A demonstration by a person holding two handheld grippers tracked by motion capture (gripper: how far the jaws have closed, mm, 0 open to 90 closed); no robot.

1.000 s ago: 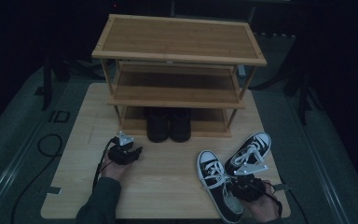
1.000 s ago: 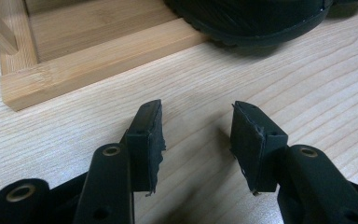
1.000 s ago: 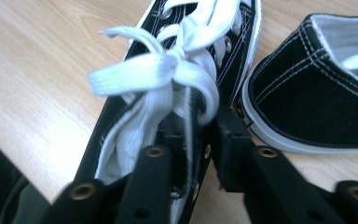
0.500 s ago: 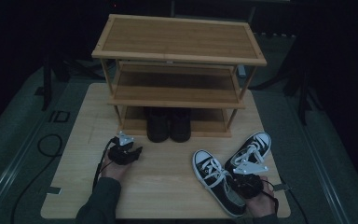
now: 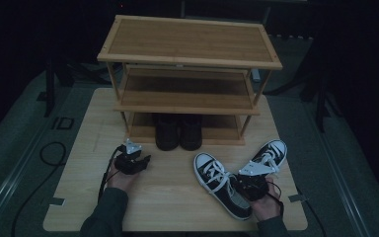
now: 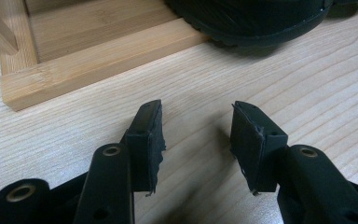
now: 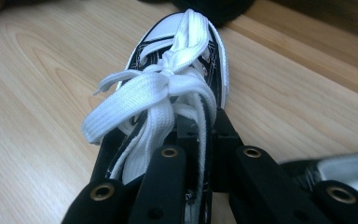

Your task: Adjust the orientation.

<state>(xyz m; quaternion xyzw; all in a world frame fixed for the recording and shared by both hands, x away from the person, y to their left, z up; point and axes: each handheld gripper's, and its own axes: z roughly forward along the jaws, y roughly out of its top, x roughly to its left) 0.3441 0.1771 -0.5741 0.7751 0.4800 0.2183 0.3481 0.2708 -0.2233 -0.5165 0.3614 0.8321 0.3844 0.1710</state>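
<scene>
From the high view, a wooden table bears a three-tier bamboo shoe rack at its far side, with a pair of black boots on its lowest shelf. The right gripper sits at the near right, over the heel end of a black-and-white sneaker that lies with its toe pointing far-left. A second sneaker lies just right of it, toe pointing far-right. The left gripper rests on the table near the left, well apart from both sneakers, aimed toward the boots.

In the left gripper view, the left gripper has its jaws spread wide with bare tabletop between them; the rack's base rail and a boot's sole lie beyond.

In the right gripper view, the right gripper has just been closing and is clenched on the sneaker at its tongue and side wall, white laces draping over the jaws and the toe pointing away.
</scene>
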